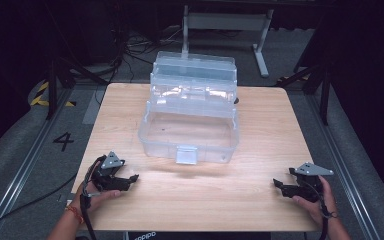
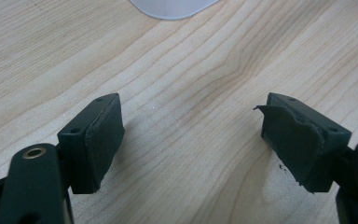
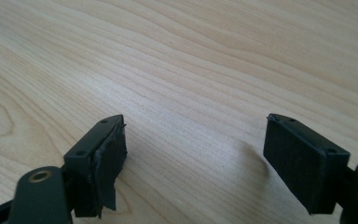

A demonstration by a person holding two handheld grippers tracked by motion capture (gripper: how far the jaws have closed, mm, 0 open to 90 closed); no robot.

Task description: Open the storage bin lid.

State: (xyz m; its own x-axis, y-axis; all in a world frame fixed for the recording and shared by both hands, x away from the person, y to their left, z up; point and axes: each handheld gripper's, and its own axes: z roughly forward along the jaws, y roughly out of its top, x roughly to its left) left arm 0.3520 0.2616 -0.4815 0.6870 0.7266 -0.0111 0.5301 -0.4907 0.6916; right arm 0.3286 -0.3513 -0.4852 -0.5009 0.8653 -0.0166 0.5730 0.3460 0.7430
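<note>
A: From the high view, what is the room like?

B: Dark, with grey floor, cables and black stand legs around a pale wooden square table (image 1: 260,200). A "4" is marked on the floor to its left, and a white metal frame (image 1: 227,22) stands beyond the far edge.

A: And the container?

B: A clear plastic tiered box with a front latch (image 1: 189,125) sits at the middle of the table, toward the far side. Its lid is thrown back and the upper tray is stepped rearward, so the bottom compartment lies open. I can make out nothing in that compartment; the trays behind are too glary to judge.

A: The hands?

B: The left gripper (image 1: 130,178) rests low at the near left corner, the right gripper (image 1: 278,184) at the near right corner. Both are well apart from the box and point inward.

A: The left gripper view?

B: Its black jaws are spread, nothing between them, just above bare wood grain. A rounded clear corner of the box (image 2: 172,7) shows at the top edge.

A: The right gripper view?

B: Jaws spread wide too, nothing between them, over bare wood. One worn pad (image 3: 109,163) has a frayed edge.
</note>
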